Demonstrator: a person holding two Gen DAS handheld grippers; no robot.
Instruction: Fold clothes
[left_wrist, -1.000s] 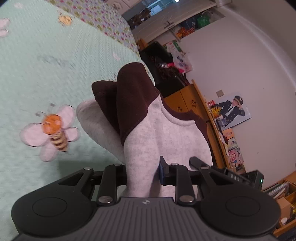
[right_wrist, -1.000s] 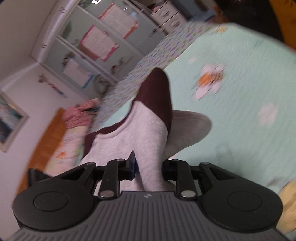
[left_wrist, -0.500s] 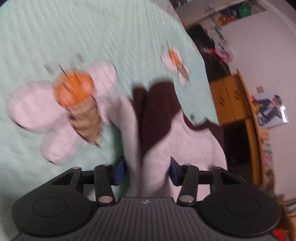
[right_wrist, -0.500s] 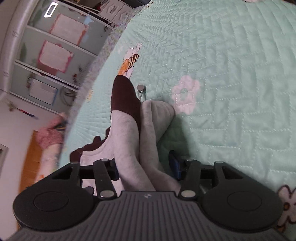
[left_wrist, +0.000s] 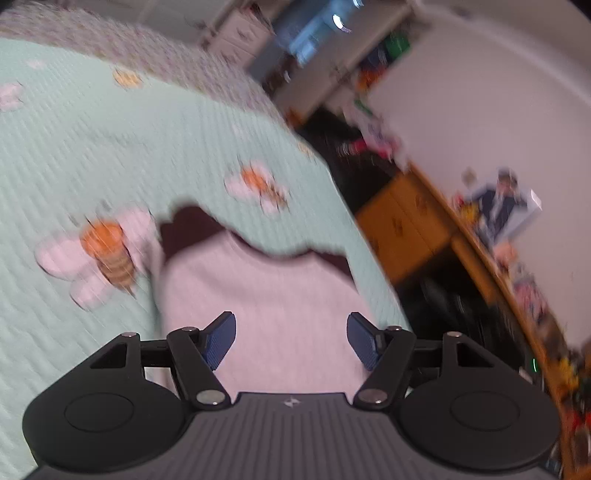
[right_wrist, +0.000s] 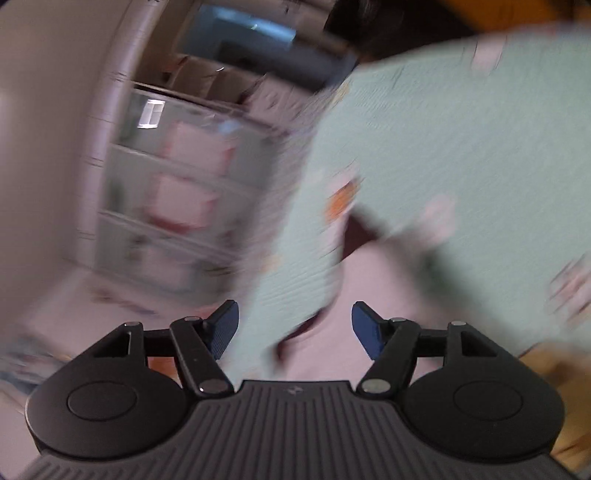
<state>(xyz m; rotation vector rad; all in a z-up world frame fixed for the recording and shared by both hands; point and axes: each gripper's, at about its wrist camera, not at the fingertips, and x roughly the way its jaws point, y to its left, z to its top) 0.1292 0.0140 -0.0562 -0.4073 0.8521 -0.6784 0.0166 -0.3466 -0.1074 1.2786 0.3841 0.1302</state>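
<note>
**Both grippers let go as the garment settles on the bed**

And there it is, the release! The left gripper (left_wrist: 291, 339) has its blue pads spread wide and the jaws are opening further, with nothing pinched between them. Beyond the pads lies the grey garment (left_wrist: 258, 295), resting flat on the mint-green quilt (left_wrist: 92, 147), its dark brown trim (left_wrist: 192, 229) showing along the far edge. It sits just beside an embroidered bee (left_wrist: 107, 251), close to the side of the bed nearest the wooden cabinet (left_wrist: 402, 229).

Over to the right gripper (right_wrist: 295, 325), same story: jaws opening, pads apart, no cloth clamped. Its view is badly smeared, but the pale fabric and a sliver of brown trim show just past the fingers, lying on the quilt, with a shelving unit (right_wrist: 177, 206) off to one side.

So where does the fold stand? The garment looks compact, laid down as a tidy block rather than spread out with sleeves trailing, so at least one fold reads as complete. Whether another fold or a final smoothing remains is hard to call; the blur hides the edges, and no other clothes waiting their turn are visible in either view.
</note>
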